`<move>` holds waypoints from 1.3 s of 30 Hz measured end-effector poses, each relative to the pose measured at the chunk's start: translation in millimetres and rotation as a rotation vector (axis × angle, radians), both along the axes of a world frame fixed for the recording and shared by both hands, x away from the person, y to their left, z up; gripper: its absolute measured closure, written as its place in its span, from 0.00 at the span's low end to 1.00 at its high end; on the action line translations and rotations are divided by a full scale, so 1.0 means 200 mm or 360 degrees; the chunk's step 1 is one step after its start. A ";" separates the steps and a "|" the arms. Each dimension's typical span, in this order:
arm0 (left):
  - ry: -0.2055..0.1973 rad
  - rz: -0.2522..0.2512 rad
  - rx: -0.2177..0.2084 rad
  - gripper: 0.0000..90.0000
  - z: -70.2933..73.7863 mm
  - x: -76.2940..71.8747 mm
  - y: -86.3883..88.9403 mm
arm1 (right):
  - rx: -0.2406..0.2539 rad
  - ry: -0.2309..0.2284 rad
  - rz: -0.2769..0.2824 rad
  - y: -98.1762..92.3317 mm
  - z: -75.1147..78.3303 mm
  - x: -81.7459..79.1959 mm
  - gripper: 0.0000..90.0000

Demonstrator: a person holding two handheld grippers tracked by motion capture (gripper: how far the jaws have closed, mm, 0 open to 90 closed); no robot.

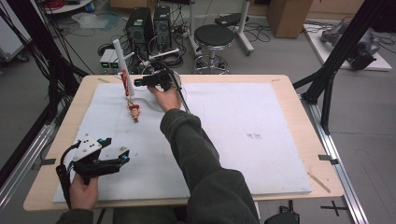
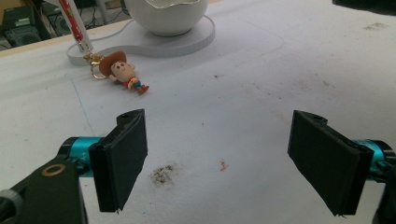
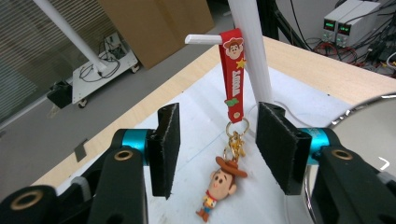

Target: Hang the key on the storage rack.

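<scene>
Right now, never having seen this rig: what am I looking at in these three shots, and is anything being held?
No robot here: a person at a table holds a hand-held two-jaw gripper in each hand. The high view looks down from above the person. The other two come from cameras riding on each gripper, looking along its black jaws.

On the white mat stands a white stand with a peg; a red strap hangs from it, and a cowboy keychain figure on its end lies on the mat.

The left gripper rests near the table's near edge, jaws wide open. The right gripper is at the strap, jaws either side of the keyring but not touching it. Nothing is held.
</scene>
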State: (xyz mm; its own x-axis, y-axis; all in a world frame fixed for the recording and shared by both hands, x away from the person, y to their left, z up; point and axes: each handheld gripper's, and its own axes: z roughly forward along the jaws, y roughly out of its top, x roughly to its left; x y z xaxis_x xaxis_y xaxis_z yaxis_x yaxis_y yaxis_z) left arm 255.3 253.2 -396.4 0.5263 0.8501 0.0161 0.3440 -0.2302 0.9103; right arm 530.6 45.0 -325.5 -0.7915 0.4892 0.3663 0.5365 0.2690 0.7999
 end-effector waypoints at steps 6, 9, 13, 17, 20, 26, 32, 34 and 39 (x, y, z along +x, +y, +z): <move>0.0002 -0.0007 0.0004 0.23 0.00 0.00 0.00 | -0.0010 -0.0019 -0.0008 -0.08 0.00 -0.03 0.52; 0.0004 -0.0008 0.0002 0.23 0.00 0.00 0.00 | -0.0018 -0.0013 0.0012 -0.10 0.01 -0.04 0.51; 0.0008 0.0000 -0.0006 0.23 0.00 0.00 0.00 | -0.0026 -0.0036 0.0032 -0.13 0.04 -0.05 0.49; 0.0007 -0.0001 -0.0001 0.23 0.00 0.00 0.01 | -0.0022 -0.0061 0.0040 -0.16 0.06 -0.08 0.47; 0.0009 -0.0002 -0.0002 0.23 0.00 0.00 0.01 | -0.0012 -0.0074 0.0033 -0.18 0.07 -0.09 0.47; 0.0011 -0.0007 0.0000 0.23 0.00 0.00 0.00 | 0.0002 -0.0040 0.0021 -0.27 0.06 -0.11 0.41; 0.0017 -0.0018 0.0011 0.23 -0.01 0.01 -0.01 | -0.0014 -0.0066 0.0024 -0.32 0.10 -0.14 0.38; 0.0018 -0.0016 0.0010 0.23 -0.01 0.01 -0.01 | -0.0013 -0.0078 0.0018 -0.34 0.11 -0.15 0.35; 0.0024 -0.0017 0.0011 0.23 -0.01 0.00 -0.01 | -0.0021 -0.0124 -0.0006 -0.40 0.10 -0.18 0.34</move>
